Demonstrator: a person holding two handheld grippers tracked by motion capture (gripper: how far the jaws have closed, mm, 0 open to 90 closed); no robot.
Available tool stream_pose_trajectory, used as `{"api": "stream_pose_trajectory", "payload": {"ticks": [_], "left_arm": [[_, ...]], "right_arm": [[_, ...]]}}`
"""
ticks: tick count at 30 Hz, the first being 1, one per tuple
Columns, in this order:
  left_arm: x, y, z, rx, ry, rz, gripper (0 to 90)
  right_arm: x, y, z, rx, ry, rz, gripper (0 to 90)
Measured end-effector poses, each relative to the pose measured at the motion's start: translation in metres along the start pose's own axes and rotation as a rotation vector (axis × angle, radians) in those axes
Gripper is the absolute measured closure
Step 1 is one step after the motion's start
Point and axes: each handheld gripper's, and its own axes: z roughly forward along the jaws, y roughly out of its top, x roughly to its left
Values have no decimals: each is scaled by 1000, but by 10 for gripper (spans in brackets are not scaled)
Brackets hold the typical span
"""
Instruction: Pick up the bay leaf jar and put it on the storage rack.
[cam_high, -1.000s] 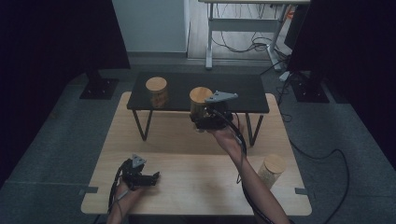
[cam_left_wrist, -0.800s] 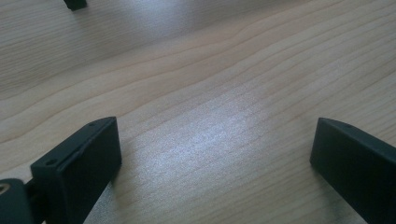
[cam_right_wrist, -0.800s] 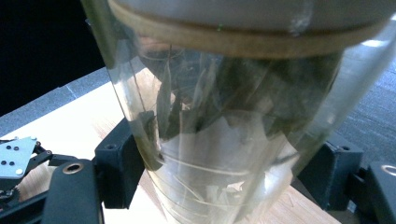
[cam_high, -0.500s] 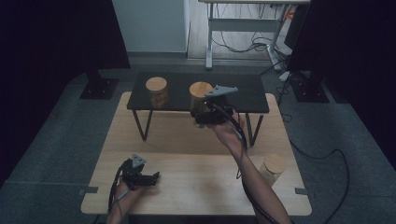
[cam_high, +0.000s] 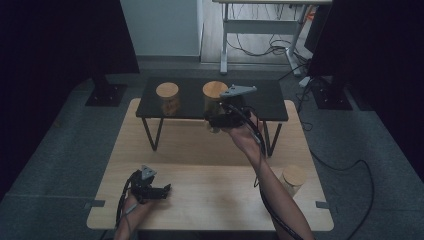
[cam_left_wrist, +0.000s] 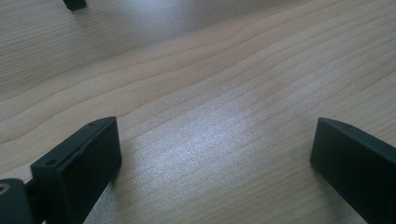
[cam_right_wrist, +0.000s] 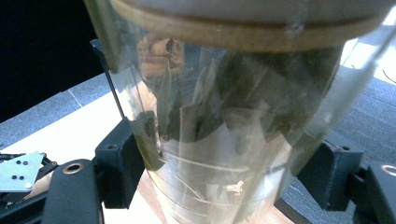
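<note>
My right gripper (cam_high: 215, 119) is shut on a clear glass jar (cam_high: 215, 95) with a round wooden lid, held at the front edge of the black shelf (cam_high: 270, 107). In the right gripper view the jar (cam_right_wrist: 224, 116), with dried leaves inside, stands between the two jaws of my right gripper (cam_right_wrist: 224, 170), and both pads press its lower wall. Whether its base rests on the shelf I cannot tell. My left gripper (cam_high: 161, 190) lies on the wooden table (cam_high: 210, 200) near the front left. In its own view my left gripper (cam_left_wrist: 215, 154) is open over bare wood.
A second lidded jar (cam_high: 167, 96) stands on the shelf's left part. A third jar (cam_high: 293, 179) stands on the table at the right, beside the person's right forearm. The shelf has thin black legs (cam_high: 150, 134). Cables trail across the floor at the right.
My right gripper has carried the jar slightly up and away, further over the shelf's front edge. The left gripper has stayed put.
</note>
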Motion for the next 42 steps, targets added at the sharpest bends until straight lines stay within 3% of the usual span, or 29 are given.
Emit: {"api": "stream_pose_trajectory", "payload": {"ticks": [9, 19, 42], "left_arm": [[0, 0, 0, -1, -1, 0, 17], [0, 0, 0, -4, 1, 0, 17], [0, 0, 1, -9, -2, 0, 17]], "right_arm": [[2, 9, -4, -16, -10, -15, 251], [-5, 9, 5, -19, -22, -19, 251], [-34, 19, 28, -44, -6, 1, 251]]}}
